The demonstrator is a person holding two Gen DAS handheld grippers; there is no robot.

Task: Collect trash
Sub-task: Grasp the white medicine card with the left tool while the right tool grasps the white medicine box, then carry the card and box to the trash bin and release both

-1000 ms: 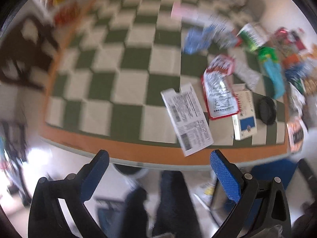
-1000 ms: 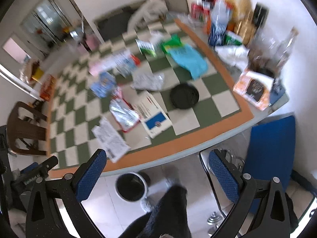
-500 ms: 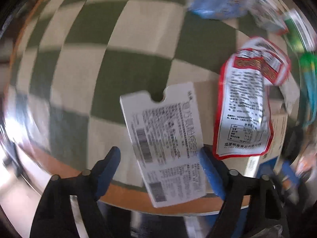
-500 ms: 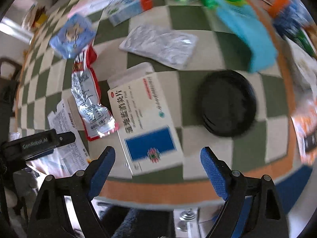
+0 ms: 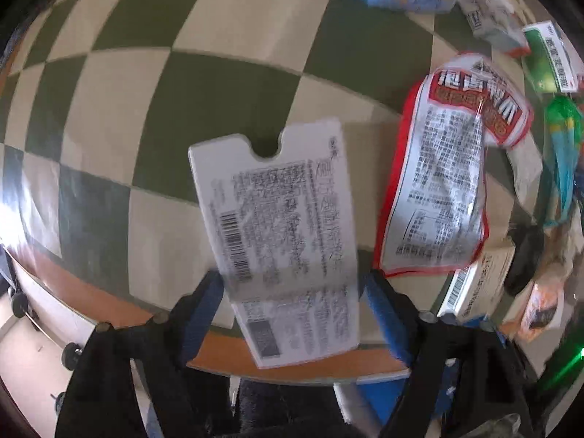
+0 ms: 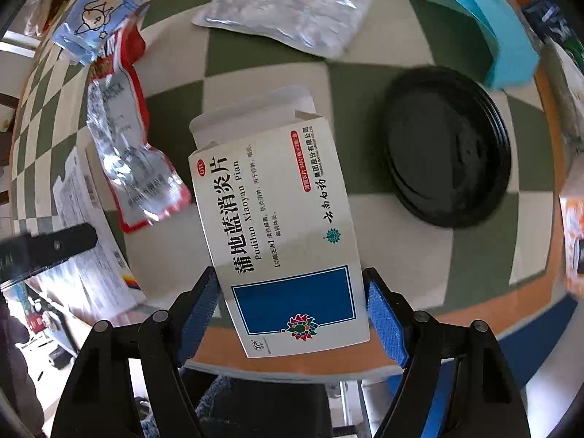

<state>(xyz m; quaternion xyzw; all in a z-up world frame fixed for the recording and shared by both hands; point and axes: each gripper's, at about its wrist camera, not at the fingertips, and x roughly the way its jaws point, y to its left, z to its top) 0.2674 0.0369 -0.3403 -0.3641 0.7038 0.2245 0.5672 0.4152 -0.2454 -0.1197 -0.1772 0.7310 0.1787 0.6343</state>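
Note:
A flat white package with barcodes (image 5: 281, 226) lies at the near edge of the checkered table (image 5: 219, 73), overhanging it. My left gripper (image 5: 292, 310) is open with its blue pads either side of the package's near end. A white and blue medicine box (image 6: 281, 226) with an open flap lies near the table edge. My right gripper (image 6: 292, 310) is open with its pads either side of the box's near end. I cannot tell if the pads touch.
A red-edged snack wrapper (image 5: 441, 189) lies between package and box, also in the right wrist view (image 6: 124, 138). A black round lid (image 6: 445, 146), a silver pouch (image 6: 288, 14), a blue wrapper (image 6: 98, 7) and a turquoise item (image 6: 481, 18) lie beyond. The left gripper's finger (image 6: 47, 248) shows at left.
Both grippers have come from below the table edge up to the table. The left one now straddles the white package and the right one straddles the medicine box.

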